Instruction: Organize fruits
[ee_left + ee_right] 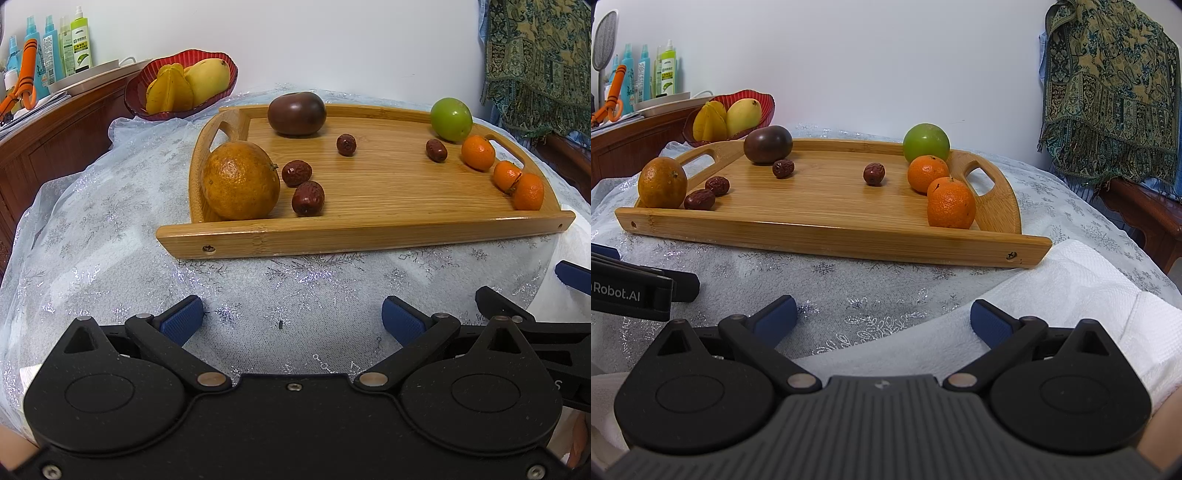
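Observation:
A wooden tray point(388, 192) point(820, 206) on the table holds a large orange point(240, 181) point(662, 182), a dark purple fruit point(296, 113) point(768, 144), a green fruit point(451, 119) point(926, 142), three mandarins point(477, 152) point(951, 205) and several red dates point(307, 198) point(874, 173). My left gripper point(291, 319) is open and empty, in front of the tray's near edge. My right gripper point(882, 317) is open and empty, also short of the tray. Each gripper shows at the other view's side edge.
A red glass bowl point(140, 99) point(768, 105) with a mango point(207, 81) and starfruit stands behind the tray at left. Bottles point(79, 40) stand on a wooden cabinet at far left. A white towel point(1071, 280) lies at right. A patterned cloth point(1108, 92) hangs at right.

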